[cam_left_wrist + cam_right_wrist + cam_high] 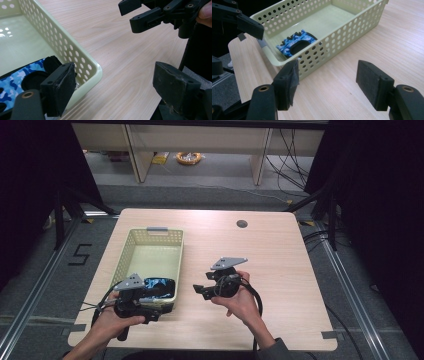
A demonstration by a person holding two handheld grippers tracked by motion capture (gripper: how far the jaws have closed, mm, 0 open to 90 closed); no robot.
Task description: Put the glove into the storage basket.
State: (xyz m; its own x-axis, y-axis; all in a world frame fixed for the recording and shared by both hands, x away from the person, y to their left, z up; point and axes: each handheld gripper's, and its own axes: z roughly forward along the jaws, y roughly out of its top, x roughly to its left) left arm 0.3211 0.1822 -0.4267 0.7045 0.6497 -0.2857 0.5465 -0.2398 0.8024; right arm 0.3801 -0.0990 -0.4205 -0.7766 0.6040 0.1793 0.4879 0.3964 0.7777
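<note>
Resting in the pale basket (131, 251), a blue camouflage item (160, 286) looks delivered; both grippers (148, 304) (204, 290) stand open, empty, and should next withdraw.

The high view looks down from above; both close tool views share the basket (131, 251) corner.
</note>
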